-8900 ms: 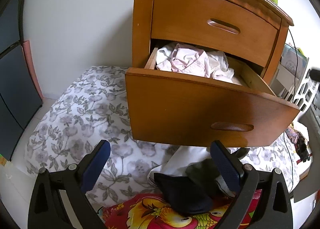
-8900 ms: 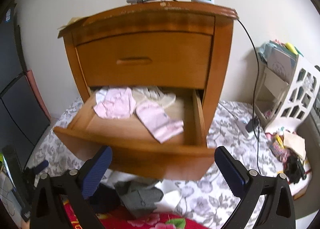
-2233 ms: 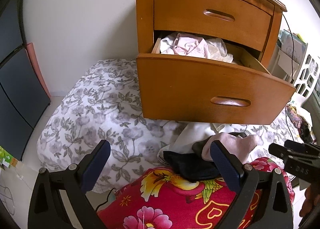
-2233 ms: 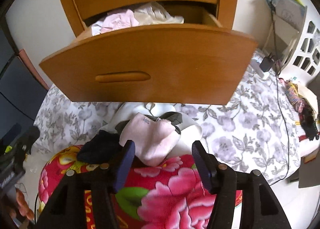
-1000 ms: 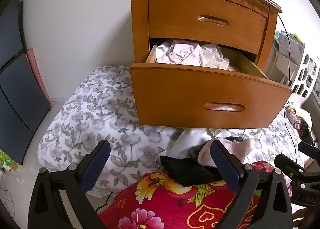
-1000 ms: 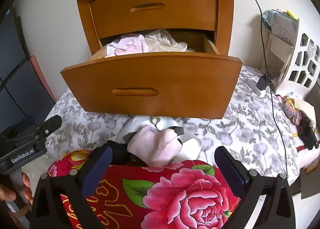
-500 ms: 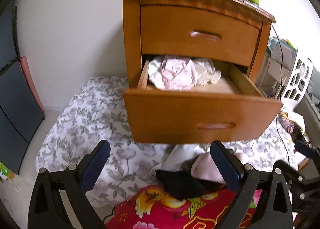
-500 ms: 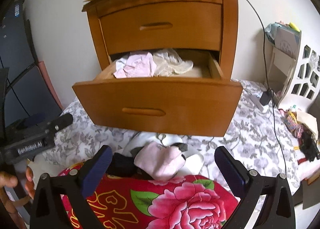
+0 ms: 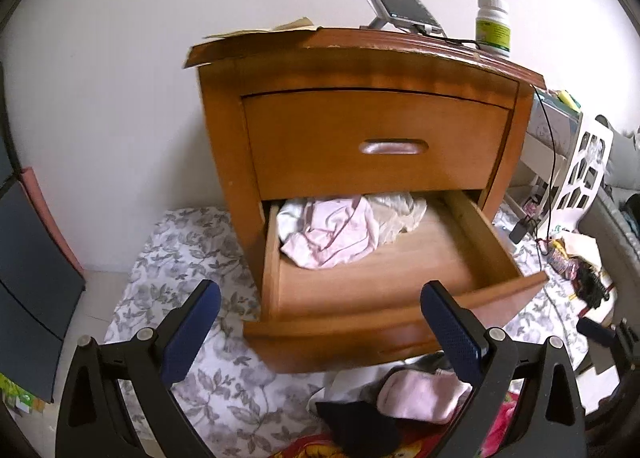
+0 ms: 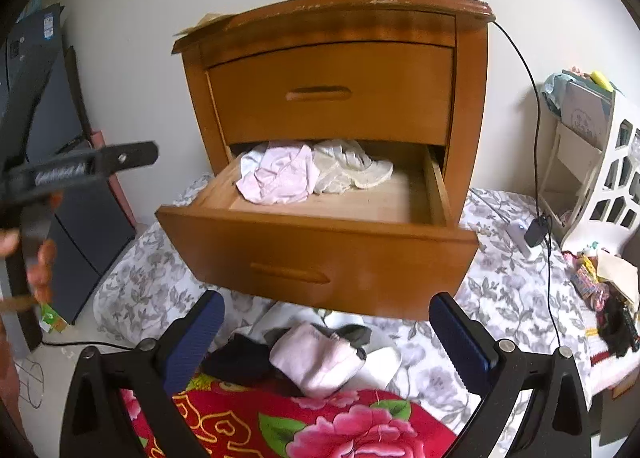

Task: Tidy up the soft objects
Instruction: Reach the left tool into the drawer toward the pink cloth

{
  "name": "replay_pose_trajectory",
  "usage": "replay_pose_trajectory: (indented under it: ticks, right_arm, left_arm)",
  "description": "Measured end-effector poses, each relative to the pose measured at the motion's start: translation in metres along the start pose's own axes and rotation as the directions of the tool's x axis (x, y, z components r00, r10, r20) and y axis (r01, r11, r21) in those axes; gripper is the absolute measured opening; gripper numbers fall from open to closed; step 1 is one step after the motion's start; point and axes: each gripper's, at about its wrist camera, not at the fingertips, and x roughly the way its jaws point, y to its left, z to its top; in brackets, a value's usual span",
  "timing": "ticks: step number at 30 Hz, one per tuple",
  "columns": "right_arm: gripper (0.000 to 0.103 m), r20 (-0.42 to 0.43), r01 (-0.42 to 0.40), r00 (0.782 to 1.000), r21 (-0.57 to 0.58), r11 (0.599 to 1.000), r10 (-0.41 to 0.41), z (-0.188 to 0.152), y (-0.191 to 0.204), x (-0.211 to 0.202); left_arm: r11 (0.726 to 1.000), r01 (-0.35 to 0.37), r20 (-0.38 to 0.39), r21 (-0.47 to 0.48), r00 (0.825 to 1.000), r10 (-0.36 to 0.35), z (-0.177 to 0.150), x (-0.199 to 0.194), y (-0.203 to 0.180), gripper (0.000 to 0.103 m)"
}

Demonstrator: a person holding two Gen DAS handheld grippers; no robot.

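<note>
Both grippers are spread wide and empty, hovering side by side above the pile of soft things on the floral bedding. The right gripper (image 10: 326, 332) hangs almost straight over the pink folded garment (image 10: 316, 356), which lies on top of the pile just below and slightly behind its fingertips. The left gripper (image 9: 320, 322) sits off to the pile's left, so the same garment (image 9: 424, 394) shows beside its right finger; the right one looks the nearer for a grab.

The garment's long axis runs roughly left to right, across the gap between the fingers, so a straight descent would likely pinch it across its short side.

The pile by the red flowered blanket (image 10: 320, 430) holds, as far as can be counted, one pink piece, one black piece (image 10: 236, 358), one grey piece (image 10: 352, 332) and one white piece (image 10: 380, 362) underneath. The open lower drawer (image 10: 320, 254) of the wooden nightstand (image 10: 332, 26), just beyond the pile, already contains one pink garment (image 10: 280, 174) and one cream one (image 10: 348, 168) at its back left corner; the upper drawer is closed.
</note>
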Motion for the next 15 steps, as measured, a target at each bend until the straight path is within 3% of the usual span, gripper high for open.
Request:
replay_pose_trajectory:
  ticks: [5,9,15]
  right_arm:
    - [0.103,0.018,0.018,1.0,0.005,1.0,-0.018,0.012,-0.009,0.002]
    - [0.103,-0.011,0.003,1.0,0.023,1.0,-0.002,0.006,-0.013,0.016]
    - [0.103,-0.082,-0.021,0.996,0.032,0.999,0.023,-0.01,-0.014,0.045]
  left_arm:
    - [0.999,-0.026,-0.054,0.025,0.998,0.028,0.027,0.032,-0.008,0.1]
    - [0.999,-0.048,-0.134,-0.015,0.99,0.046,0.04,0.068,-0.009,0.1]
    - [0.991,-0.097,-0.271,-0.092,0.96,0.069,0.047,0.127,-0.007,0.1]
